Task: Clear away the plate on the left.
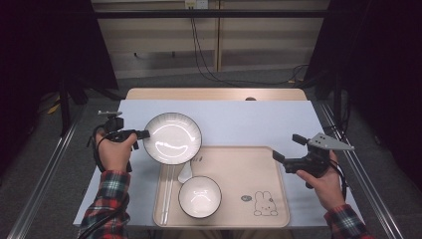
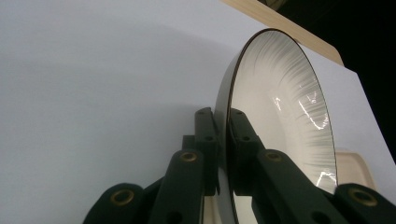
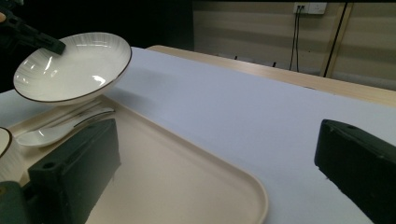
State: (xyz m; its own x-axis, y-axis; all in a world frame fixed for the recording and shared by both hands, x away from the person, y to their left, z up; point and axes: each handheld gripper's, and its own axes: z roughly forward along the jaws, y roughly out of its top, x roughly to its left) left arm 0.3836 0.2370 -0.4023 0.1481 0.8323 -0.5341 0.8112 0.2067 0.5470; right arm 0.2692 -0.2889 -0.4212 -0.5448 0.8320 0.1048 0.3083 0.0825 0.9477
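Observation:
My left gripper (image 1: 143, 133) is shut on the left rim of a white ribbed plate (image 1: 172, 138) with a dark edge. It holds the plate off the table over the far left corner of a beige tray (image 1: 239, 167). In the left gripper view, both jaws of this gripper (image 2: 224, 137) pinch the plate (image 2: 285, 112), which stands edge-on. My right gripper (image 1: 287, 148) hovers at the tray's right edge, open with nothing between its jaws. In the right gripper view, its wide-apart jaws (image 3: 217, 135) frame the tray (image 3: 187, 186), with the plate (image 3: 74, 65) at the far left.
On the tray stand a small white bowl (image 1: 199, 196), a white spoon (image 1: 185, 172) and a pair of chopsticks (image 1: 168, 194) along its left side. A rabbit drawing (image 1: 264, 204) marks its near right corner. A pale sheet (image 1: 249, 122) covers the table.

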